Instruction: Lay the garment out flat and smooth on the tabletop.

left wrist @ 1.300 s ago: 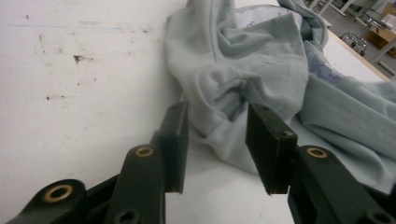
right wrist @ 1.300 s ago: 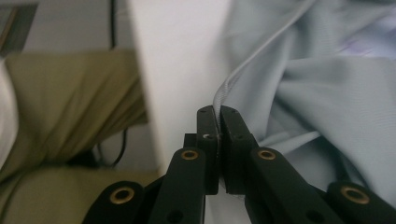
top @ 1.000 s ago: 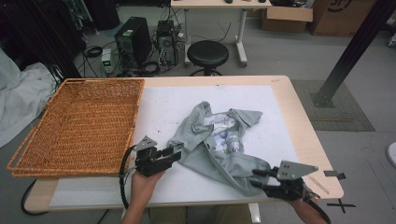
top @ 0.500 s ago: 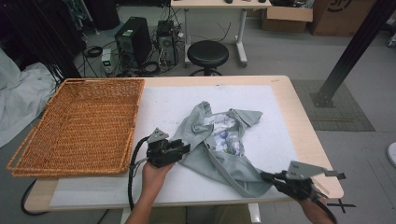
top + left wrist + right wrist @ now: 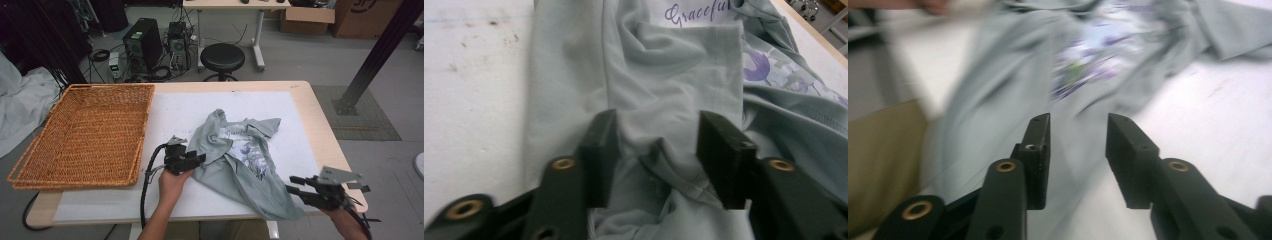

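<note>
A crumpled grey-green T-shirt with a purple flower print lies on the white mat in the middle of the table. My left gripper rests on the shirt's left edge. In the left gripper view it is open, with a raised fold of the shirt between the jaws, not pinched. My right gripper hovers at the shirt's lower right corner, near the table's front edge. The right gripper view is blurred, and there the gripper is open just above the grey cloth.
A large flat wicker basket takes up the table's left side. The white mat covers most of the wooden table. Beyond the far edge stand a black stool and computer towers on the floor.
My left gripper has moved right and forward onto the shirt's left edge. My right gripper has drifted a little to the right along the front edge. Both stay open.
</note>
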Tool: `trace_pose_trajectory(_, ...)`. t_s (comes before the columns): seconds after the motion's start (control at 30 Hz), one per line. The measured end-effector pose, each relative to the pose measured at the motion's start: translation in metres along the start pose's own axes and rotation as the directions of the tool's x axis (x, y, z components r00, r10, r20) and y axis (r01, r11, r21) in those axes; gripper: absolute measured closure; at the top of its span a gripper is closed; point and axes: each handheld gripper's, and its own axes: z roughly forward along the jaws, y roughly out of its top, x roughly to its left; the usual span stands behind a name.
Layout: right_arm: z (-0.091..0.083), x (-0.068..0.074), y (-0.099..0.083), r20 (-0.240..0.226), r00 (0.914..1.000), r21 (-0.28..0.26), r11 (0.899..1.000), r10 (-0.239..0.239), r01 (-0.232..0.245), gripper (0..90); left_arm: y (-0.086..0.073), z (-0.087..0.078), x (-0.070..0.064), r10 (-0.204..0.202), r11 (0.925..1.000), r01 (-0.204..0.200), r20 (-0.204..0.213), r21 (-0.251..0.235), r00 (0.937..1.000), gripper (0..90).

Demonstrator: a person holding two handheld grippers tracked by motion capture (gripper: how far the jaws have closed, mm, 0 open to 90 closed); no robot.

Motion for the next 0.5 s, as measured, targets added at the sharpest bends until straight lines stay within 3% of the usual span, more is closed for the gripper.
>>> trace_pose_trajectory(0.1, 0.027, -0.008, 0.012, 0.100, 0.9935, 0.018, 0.998, 0.054, -0.056, 58.6, 0.000, 0.004, -0.003, 0.027, 0.9992, -0.026, -0.028, 0.032, 0.9993, 71.7)
trace_pose_trajectory(0.13, 0.040, -0.013, 0.016, 0.141, 0.9856, 0.038, 0.994, 0.093, -0.099, 54.8, 0.000, 0.004, -0.003, 0.033, 0.9991, -0.032, -0.036, 0.029, 0.9988, 77.4)
trace_pose_trajectory(0.2, 0.060, -0.017, 0.020, 0.182, 0.9758, 0.083, 0.987, 0.122, -0.139, 53.9, 0.000, 0.001, -0.005, 0.047, 0.9989, -0.047, -0.048, 0.000, 0.9977, 85.0)
trace_pose_trajectory(0.3, 0.078, -0.023, 0.024, 0.209, 0.9651, 0.115, 0.976, 0.158, -0.184, 49.3, 0.001, -0.005, -0.004, 0.061, 0.9961, -0.066, -0.096, -0.058, 0.9935, 88.0)
trace_pose_trajectory(0.4, 0.089, -0.028, 0.026, 0.225, 0.9624, 0.132, 0.974, 0.152, -0.185, 49.4, 0.005, -0.015, 0.003, 0.026, 0.9903, -0.049, -0.171, -0.130, 0.9850, 88.9)
trace_pose_trajectory(0.47, 0.092, -0.031, 0.027, 0.240, 0.9582, 0.127, 0.973, 0.156, -0.190, 50.9, 0.008, -0.023, 0.010, -0.026, 0.9813, -0.017, -0.216, -0.192, 0.9760, 88.9)
trace_pose_trajectory(0.5, 0.093, -0.033, 0.028, 0.246, 0.9557, 0.126, 0.972, 0.161, -0.196, 52.3, 0.009, -0.028, 0.013, -0.054, 0.9736, -0.003, -0.243, -0.228, 0.9686, 88.9)
